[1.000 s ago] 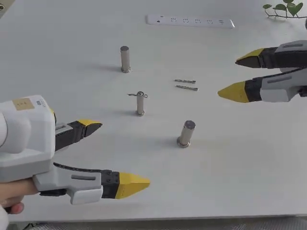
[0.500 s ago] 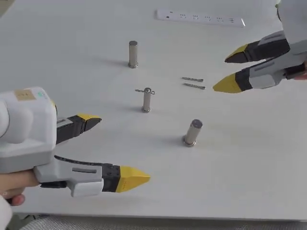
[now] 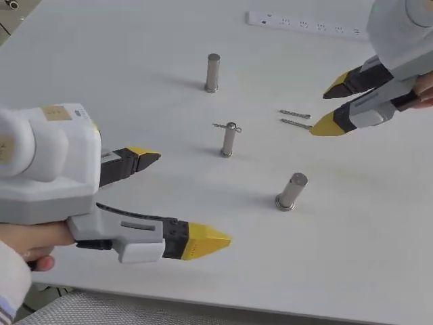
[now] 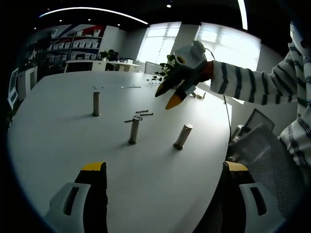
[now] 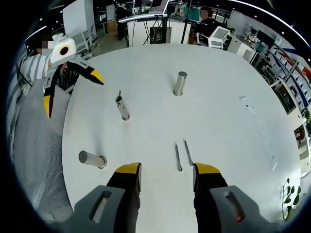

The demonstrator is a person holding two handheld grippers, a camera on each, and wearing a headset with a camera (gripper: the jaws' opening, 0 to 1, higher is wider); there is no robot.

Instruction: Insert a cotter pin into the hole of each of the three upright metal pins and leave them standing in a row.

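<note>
Hovering beside two loose cotter pins (image 3: 295,114)

Right gripper (image 3: 322,110), jaws apart, hangs just right of them; middle metal pin (image 3: 229,140) already carries one. Left gripper (image 3: 193,197) is likewise spread, near. Thin, light, probably slippery: pinch one mid-shank

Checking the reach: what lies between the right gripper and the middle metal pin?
Two loose cotter pins lying on the table, in the head view.

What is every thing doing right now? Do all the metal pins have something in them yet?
Far metal pin: standing, nothing in it.
Middle metal pin: standing, cotter pin through it.
Near metal pin: standing, nothing in it.
Loose cotter pins: lying flat, side by side.
Left gripper: open, empty.
Right gripper: open, empty.
</note>
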